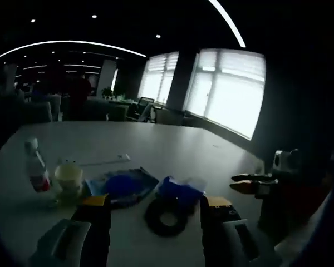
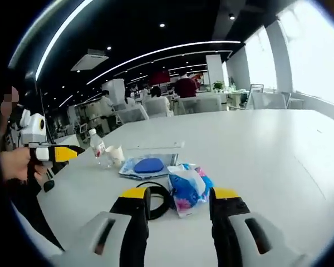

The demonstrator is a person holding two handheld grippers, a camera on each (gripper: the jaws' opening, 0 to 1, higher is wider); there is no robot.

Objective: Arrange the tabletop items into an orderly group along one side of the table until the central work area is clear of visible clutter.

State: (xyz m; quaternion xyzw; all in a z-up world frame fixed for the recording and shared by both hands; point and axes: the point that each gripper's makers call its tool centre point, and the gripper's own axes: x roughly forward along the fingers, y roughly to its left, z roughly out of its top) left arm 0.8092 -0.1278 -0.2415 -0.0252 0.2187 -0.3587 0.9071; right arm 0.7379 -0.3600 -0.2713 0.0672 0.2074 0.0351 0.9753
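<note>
Both claws [image 1: 156,208] [image 2: 178,203] wide open, holding nothing.

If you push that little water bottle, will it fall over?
Probably. The water bottle stands upright, tall and narrow, so a high push would likely tip it. It looks like thin plastic, probably light. Once down, it would likely roll. The paper cup beside it might get knocked.
</note>
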